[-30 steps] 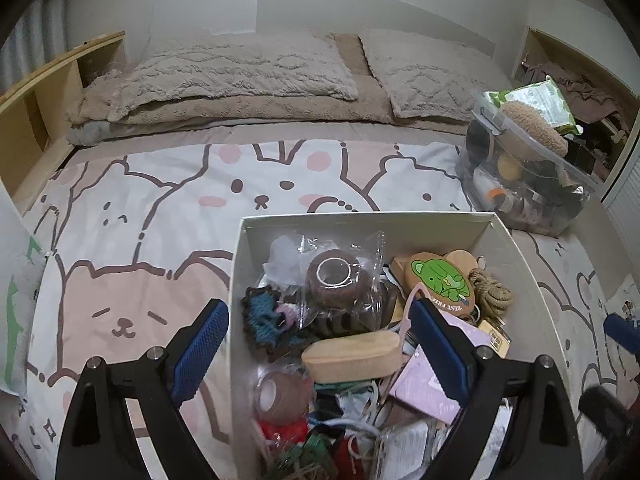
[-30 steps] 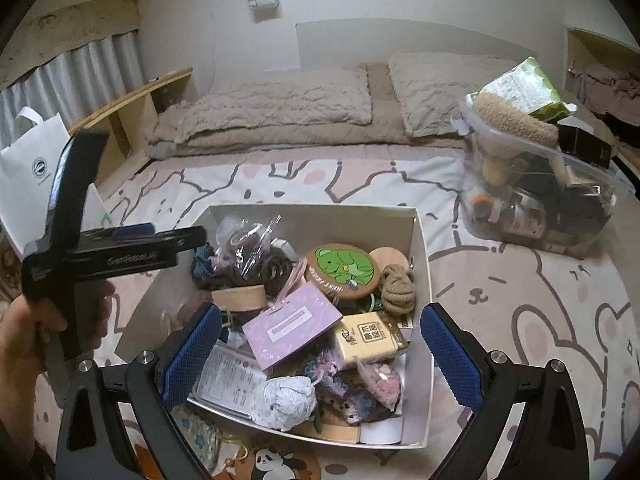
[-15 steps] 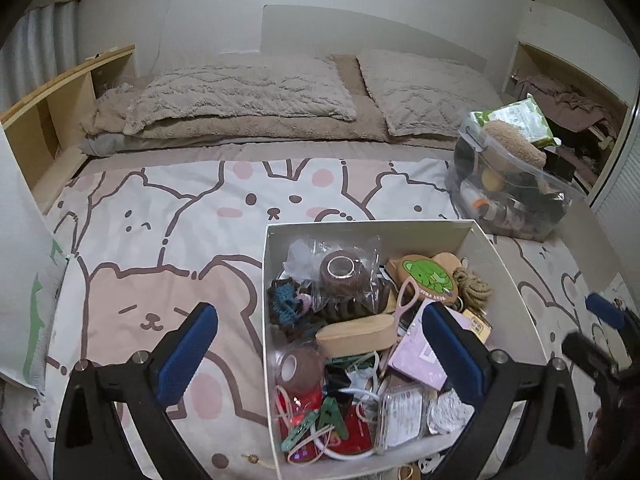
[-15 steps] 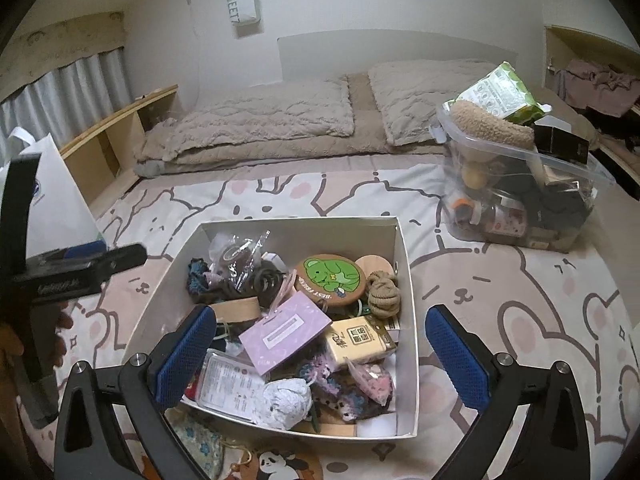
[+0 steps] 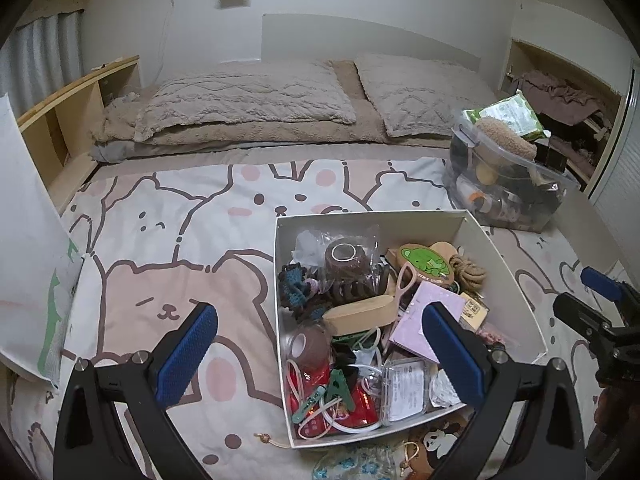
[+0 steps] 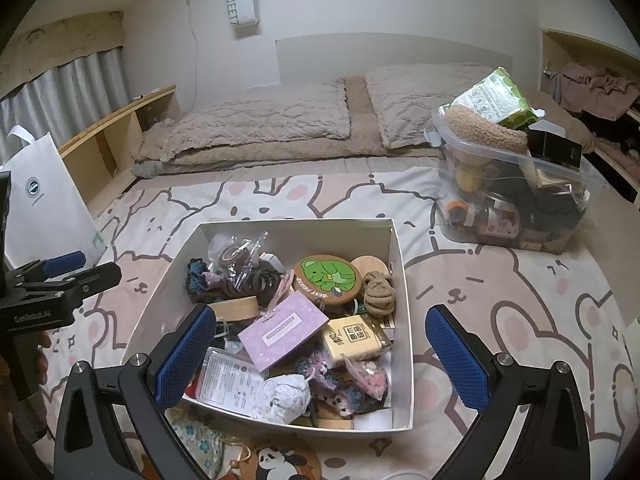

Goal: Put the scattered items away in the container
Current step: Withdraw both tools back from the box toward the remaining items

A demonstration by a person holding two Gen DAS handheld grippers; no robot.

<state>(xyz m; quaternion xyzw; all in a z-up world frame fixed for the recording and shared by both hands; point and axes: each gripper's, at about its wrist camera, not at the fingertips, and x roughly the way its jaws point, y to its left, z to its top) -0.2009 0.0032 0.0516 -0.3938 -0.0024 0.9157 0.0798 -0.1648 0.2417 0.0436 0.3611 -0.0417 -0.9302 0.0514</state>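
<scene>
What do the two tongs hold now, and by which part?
Nothing. The left tongs and the right tongs are both open and empty, above the white box.

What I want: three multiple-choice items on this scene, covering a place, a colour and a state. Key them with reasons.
1. The panda coaster lies: A) inside the white box; B) on the bedspread outside its near wall; C) in the clear tub.
2. The animal on the round coaster in the box is: A) red; B) green; C) blue.
3. The right gripper is: A) shut on the purple card; B) shut on the rope; C) open, holding nothing.
Key: 1 B, it shows below the near wall; 2 B, the figure is green; 3 C, its fingers stand wide apart, gripping nothing.
</scene>
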